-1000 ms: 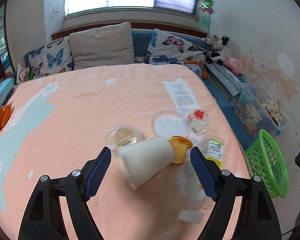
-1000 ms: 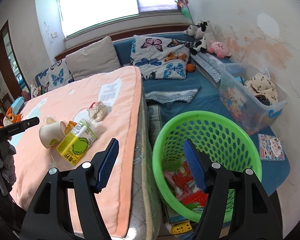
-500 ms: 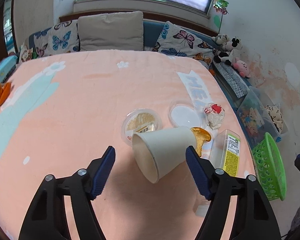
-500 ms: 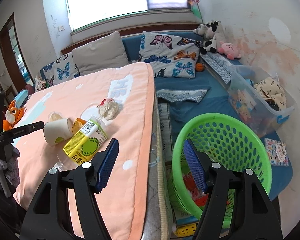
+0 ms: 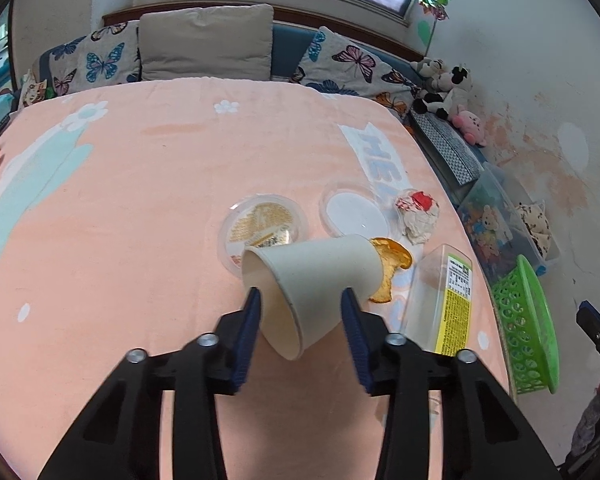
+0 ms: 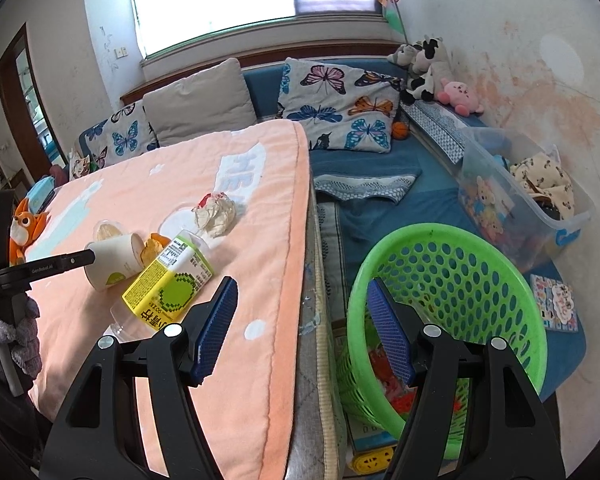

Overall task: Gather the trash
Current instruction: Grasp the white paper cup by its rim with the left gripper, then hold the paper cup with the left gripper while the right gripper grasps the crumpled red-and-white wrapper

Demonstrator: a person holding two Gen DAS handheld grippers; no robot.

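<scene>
A white paper cup point(image 5: 316, 276) lies on its side on the pink blanket, its mouth toward me. My left gripper point(image 5: 300, 308) has its jaws close on either side of the cup's mouth end; I cannot tell whether they press it. The cup also shows in the right wrist view point(image 6: 114, 262). Beside it lie an orange peel point(image 5: 390, 264), a yellow-green drink carton point(image 6: 168, 284), a crumpled wrapper point(image 5: 418, 214), a clear container point(image 5: 262, 226) and a white lid point(image 5: 354, 214). My right gripper point(image 6: 300, 328) is open and empty over the bed edge, beside the green basket point(image 6: 496, 280).
The basket stands on the floor right of the bed and holds some trash. A clear plastic bin point(image 6: 528, 204) with toys sits behind it. Pillows point(image 5: 204, 42) and plush toys point(image 5: 444, 84) line the back. An orange plush point(image 6: 24, 228) lies at the bed's left.
My left gripper has narrowed around the paper cup's mouth end and come closer to it. My right gripper has shifted left, so the basket sits further right in its view.
</scene>
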